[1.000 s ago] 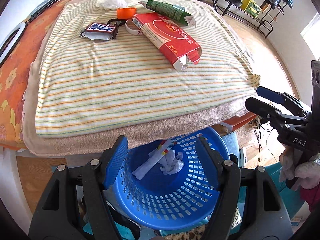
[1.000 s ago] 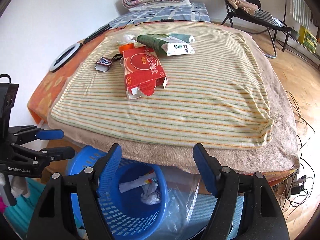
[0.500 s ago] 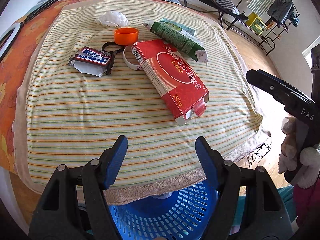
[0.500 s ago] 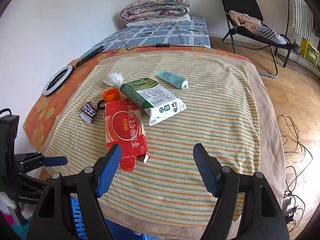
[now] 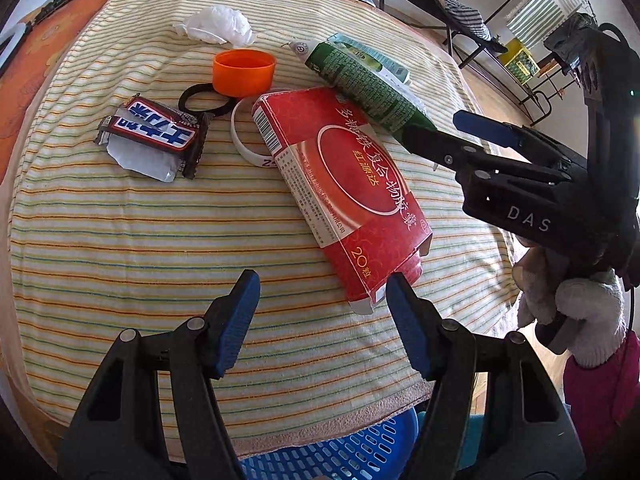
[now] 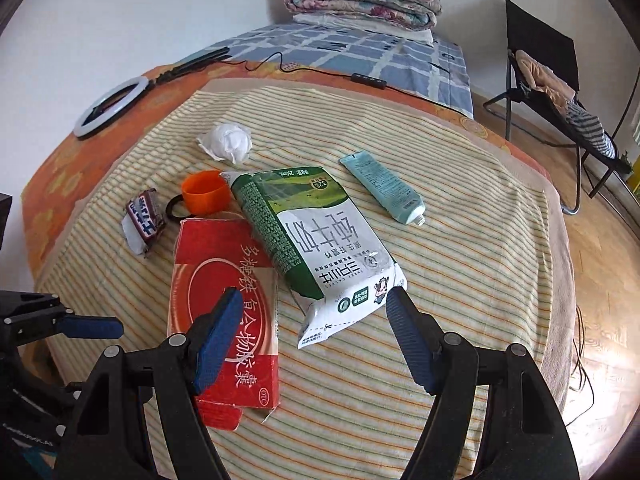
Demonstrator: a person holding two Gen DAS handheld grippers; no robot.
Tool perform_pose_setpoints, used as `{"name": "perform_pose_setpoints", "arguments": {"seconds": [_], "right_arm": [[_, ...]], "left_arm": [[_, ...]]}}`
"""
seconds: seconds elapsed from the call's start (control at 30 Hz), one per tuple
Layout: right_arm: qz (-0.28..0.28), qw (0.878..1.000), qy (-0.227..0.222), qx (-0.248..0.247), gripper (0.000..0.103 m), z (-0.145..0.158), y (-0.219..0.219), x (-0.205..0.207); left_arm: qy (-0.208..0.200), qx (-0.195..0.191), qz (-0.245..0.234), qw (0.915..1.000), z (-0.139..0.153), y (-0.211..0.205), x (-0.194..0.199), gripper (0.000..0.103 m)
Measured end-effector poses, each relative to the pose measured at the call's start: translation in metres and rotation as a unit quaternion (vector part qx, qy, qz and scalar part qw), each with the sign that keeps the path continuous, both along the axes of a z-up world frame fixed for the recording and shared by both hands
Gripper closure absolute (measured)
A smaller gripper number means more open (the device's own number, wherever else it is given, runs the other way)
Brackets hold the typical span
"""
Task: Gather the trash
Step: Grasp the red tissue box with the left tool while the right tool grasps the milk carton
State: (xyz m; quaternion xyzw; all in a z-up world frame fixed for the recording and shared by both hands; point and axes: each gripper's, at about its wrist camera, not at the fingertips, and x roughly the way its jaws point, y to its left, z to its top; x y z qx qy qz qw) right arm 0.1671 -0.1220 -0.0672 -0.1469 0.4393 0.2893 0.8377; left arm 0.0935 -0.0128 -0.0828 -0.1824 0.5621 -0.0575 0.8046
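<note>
On the striped towel (image 5: 120,264) lie a red box (image 5: 340,192) (image 6: 224,312), a green-and-white milk carton (image 5: 368,88) (image 6: 316,248), a candy wrapper (image 5: 152,136), an orange cap (image 5: 244,72), a crumpled tissue (image 5: 216,26) and a teal tube (image 6: 384,188). My left gripper (image 5: 320,292) hovers over the box's torn near end. Its jaws are closing, and the pads touch nothing. Over the carton's near end my right gripper (image 6: 314,304) stands open and empty. The blue basket (image 5: 332,456) peeks out below the bed edge.
A black hair tie (image 5: 200,100) and a white band (image 5: 240,140) lie beside the cap. A ring light (image 6: 108,108) and a cable rest on the orange sheet behind. Folded quilts (image 6: 360,0) sit at the back, a folding chair (image 6: 552,72) at the right.
Both grippers have moved from above the blue basket forward over the bed. The trash now lies right below them and the basket has dropped almost out of view.
</note>
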Motion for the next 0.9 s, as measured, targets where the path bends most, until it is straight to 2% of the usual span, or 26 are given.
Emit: {"name": "perform_pose_setpoints", "arguments": {"seconds": [0.27,0.43,0.5,0.57,0.67,0.73,0.8,0.9], "right_arm": [[0.015,0.999,0.002,-0.039,0.029,-0.022,0.016,0.021],[0.009,1.000,0.012,-0.017,0.029,-0.024,0.010,0.033],[-0.001,1.000,0.026,0.003,0.029,-0.024,0.003,0.039],[-0.016,0.998,0.050,0.038,0.029,-0.022,-0.007,0.047],[-0.047,0.992,0.079,0.084,0.030,-0.018,-0.024,0.061],[-0.062,0.991,0.076,0.096,0.030,-0.015,-0.032,0.066],[-0.070,0.990,0.068,0.100,0.030,-0.010,-0.036,0.070],[-0.073,0.989,0.055,0.112,0.032,-0.003,-0.039,0.074]], "left_arm": [[0.015,-0.013,0.002,0.9998,-0.015,-0.005,0.019,0.036],[0.008,-0.017,0.005,0.9998,-0.016,-0.004,0.027,0.036],[0.005,-0.023,0.010,0.9997,-0.016,-0.003,0.031,0.040],[0.004,-0.031,0.010,0.9994,-0.014,-0.003,0.034,0.055],[-0.008,-0.036,0.007,0.9993,-0.008,-0.007,0.041,0.060],[-0.022,-0.027,0.002,0.9994,0.000,-0.013,0.045,0.062],[-0.032,-0.027,-0.005,0.9991,0.006,-0.019,0.049,0.069],[-0.053,-0.018,-0.015,0.9983,0.016,-0.031,0.054,0.070]]}}
